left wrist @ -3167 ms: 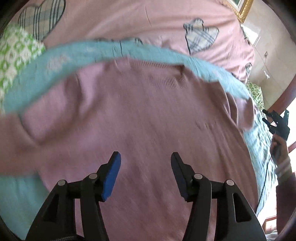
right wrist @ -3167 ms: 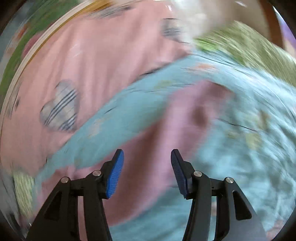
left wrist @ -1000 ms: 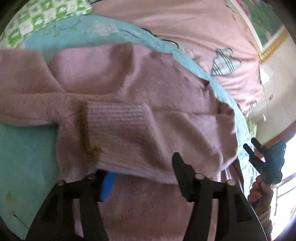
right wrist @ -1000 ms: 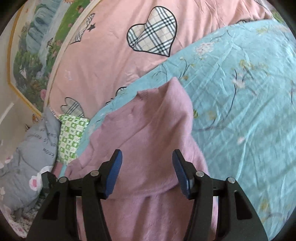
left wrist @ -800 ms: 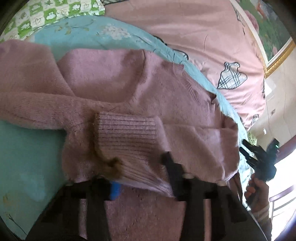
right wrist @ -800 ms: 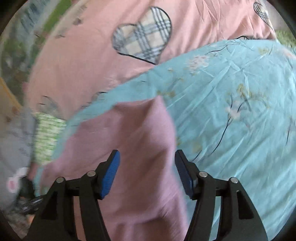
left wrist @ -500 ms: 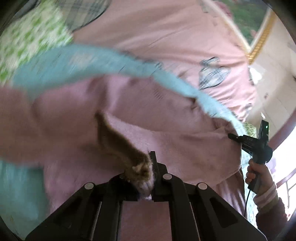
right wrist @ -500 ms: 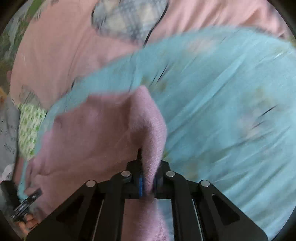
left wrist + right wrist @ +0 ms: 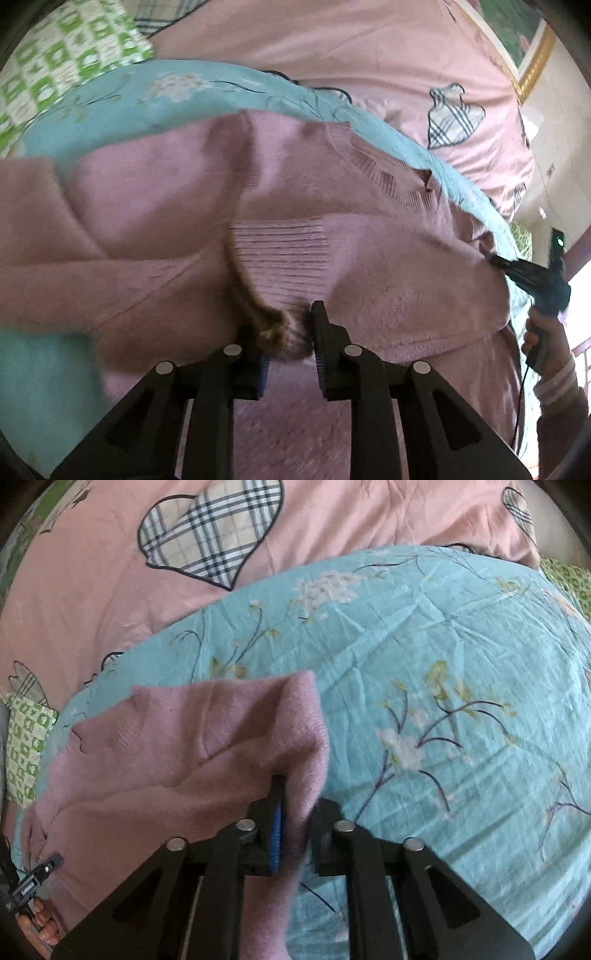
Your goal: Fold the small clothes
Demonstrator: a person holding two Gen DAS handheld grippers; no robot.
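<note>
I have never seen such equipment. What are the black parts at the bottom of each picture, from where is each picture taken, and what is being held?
There is no robot here. A person holds one two-finger tool in each hand, and a camera on each tool looks forward along its fingers. The black parts are those fingers.

The left camera shows the left gripper closed on the ribbed cuff of a fuzzy pink knitted sweater. The right camera shows the right gripper closed on an edge of the same sweater.

The sweater lies on a turquoise flowered bedsheet; behind it is a pink quilt with plaid hearts.
</note>
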